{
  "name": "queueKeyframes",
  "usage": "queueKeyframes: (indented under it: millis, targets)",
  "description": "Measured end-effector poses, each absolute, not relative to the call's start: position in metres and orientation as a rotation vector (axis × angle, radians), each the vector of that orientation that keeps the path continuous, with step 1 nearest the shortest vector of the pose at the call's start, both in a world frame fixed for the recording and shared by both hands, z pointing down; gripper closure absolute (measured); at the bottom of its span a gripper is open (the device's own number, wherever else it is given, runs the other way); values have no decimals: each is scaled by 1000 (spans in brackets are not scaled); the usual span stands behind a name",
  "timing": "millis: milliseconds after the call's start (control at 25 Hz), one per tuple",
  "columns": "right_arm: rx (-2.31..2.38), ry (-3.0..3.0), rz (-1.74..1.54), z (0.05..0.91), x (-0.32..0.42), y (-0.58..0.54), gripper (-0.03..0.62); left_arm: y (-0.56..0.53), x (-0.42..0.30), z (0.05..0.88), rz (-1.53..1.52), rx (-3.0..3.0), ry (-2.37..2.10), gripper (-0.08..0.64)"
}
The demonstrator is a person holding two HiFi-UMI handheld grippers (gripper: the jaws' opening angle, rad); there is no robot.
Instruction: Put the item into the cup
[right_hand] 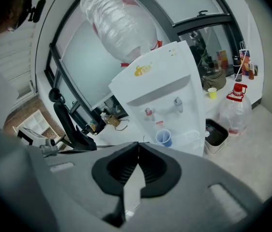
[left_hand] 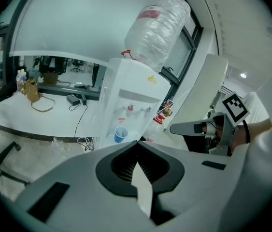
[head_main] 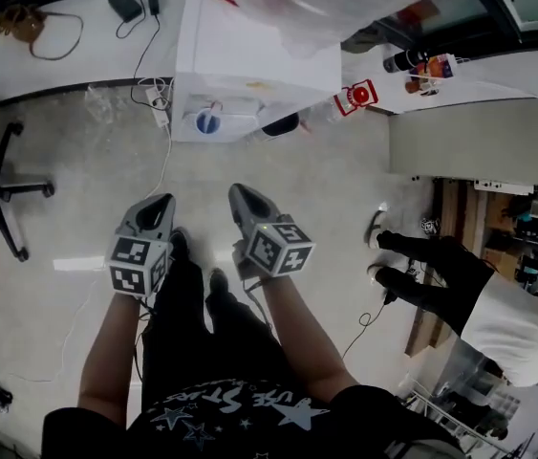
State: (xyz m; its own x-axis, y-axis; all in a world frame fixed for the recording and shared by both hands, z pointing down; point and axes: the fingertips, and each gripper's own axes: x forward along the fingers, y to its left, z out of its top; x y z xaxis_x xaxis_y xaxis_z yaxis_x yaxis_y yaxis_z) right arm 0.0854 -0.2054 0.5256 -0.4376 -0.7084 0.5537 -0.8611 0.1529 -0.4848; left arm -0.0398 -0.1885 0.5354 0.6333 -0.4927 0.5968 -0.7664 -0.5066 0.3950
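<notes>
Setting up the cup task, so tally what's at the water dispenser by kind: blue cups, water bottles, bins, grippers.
Blue cup: 1
Water bottles: 2, upturned bottle on the dispenser, red-capped bottle beside it
Bin: 1
Grippers: 2, left gripper, right gripper
Total: 6

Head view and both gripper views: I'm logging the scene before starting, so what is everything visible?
white water dispenser: one, white, straight ahead
clear plastic bottle: one, clear, atop it
blue cup: one, blue, on its tray
red-capped clear jug: one, clear, floor to its right
black bin: one, black, beside the jug
black office chair: one, black, left
bystander: one, dark trousers, right
left gripper: one, grey, shut, empty
right gripper: one, grey, shut, empty
</notes>
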Motion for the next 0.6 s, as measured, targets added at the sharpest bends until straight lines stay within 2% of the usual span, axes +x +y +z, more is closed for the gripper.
queueKeyframes:
  millis: [600]
  targets:
    - [1415,-2411,1017,454,124,-95,591,-87,18,458,457,2292,-1107,554]
